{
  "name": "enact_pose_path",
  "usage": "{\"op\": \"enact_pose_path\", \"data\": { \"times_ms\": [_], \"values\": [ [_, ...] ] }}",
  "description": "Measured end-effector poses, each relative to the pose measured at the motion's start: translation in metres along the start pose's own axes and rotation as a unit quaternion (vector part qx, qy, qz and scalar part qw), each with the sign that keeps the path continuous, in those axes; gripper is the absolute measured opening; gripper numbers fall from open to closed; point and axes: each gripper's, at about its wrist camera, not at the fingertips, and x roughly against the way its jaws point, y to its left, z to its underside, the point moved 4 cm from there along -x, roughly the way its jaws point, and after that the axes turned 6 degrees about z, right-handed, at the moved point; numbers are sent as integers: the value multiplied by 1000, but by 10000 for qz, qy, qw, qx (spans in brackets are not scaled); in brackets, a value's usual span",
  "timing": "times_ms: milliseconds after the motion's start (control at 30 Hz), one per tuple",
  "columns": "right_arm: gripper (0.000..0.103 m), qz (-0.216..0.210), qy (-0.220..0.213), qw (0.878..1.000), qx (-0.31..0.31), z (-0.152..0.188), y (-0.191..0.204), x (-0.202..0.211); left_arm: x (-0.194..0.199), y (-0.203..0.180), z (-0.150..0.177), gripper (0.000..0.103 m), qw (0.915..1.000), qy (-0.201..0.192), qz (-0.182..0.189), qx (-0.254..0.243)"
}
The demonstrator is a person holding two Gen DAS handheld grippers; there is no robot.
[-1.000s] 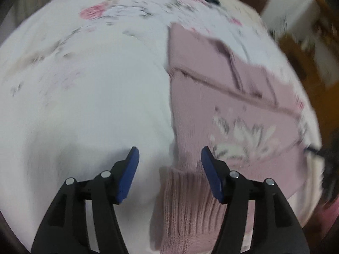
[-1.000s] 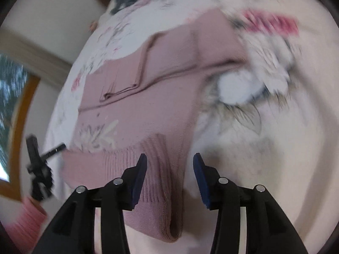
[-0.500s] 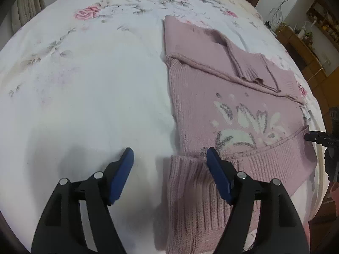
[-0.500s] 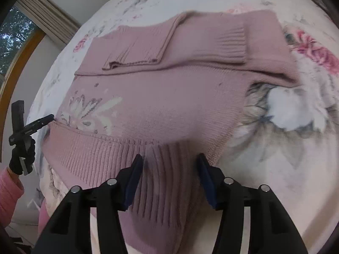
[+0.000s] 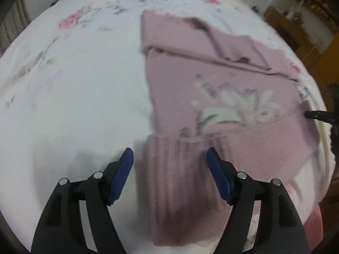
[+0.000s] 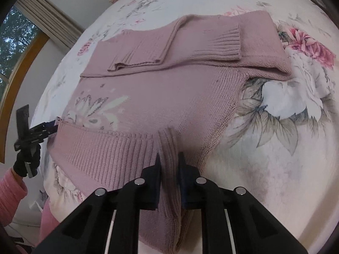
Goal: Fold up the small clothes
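While the pink sweater [image 6: 161,97] lies flat on the bed [image 6: 296,169], sleeves folded across its far end, its ribbed hem [image 6: 169,146] is pinched by the right hand-held gripper [image 6: 169,160]. The left hand-held gripper [image 5: 169,158] is held spread over the hem's other corner, body stretching directly ahead.

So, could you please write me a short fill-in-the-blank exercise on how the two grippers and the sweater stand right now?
1. The right gripper is shut on the ribbed ____ of the pink sweater.
2. The left gripper has its jaws ____, with the hem between them.
3. Both sleeves lie folded across the sweater's ____.
4. The sweater lies on a bedsheet printed with ____.

Missing words: hem; open; chest; flowers
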Motion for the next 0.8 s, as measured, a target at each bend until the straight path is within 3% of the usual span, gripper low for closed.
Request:
{"op": "enact_pose_path", "data": {
  "times_ms": [67, 133, 267, 333, 400, 500, 700, 800],
  "values": [
    [19, 22, -11, 10000, 95, -1, 4, 0, 0, 0, -1, 66, 9998, -70, 163, 130],
    [33, 107, 80, 9998, 170, 0, 5, -4, -2, -7, 1, 43, 9995, -34, 301, 64],
    [34, 235, 124, 9987, 434, 1, 15, -7, 5, -20, 4, 26, 9994, -158, -52, -309],
    [24, 306, 78, 9980, 549, 4, 18, -3, 11, -23, 5, 16, 9991, -260, -52, -342],
    [14, 457, 5, 9967, 663, 6, 19, 4, 20, -24, 6, 15, 9986, -390, -26, -350],
    [11, 266, -150, 9974, 648, 9, 22, 18, 34, -27, 10, 14, 9974, -587, 93, -406],
    [12, 115, -62, 9980, 616, 17, 28, 15, 26, -26, 15, 14, 9975, -590, 255, -298],
    [22, 96, 168, 9991, 375, 18, 20, -2, 6, -19, 13, 19, 9990, -326, 289, -133]
  ]
}}
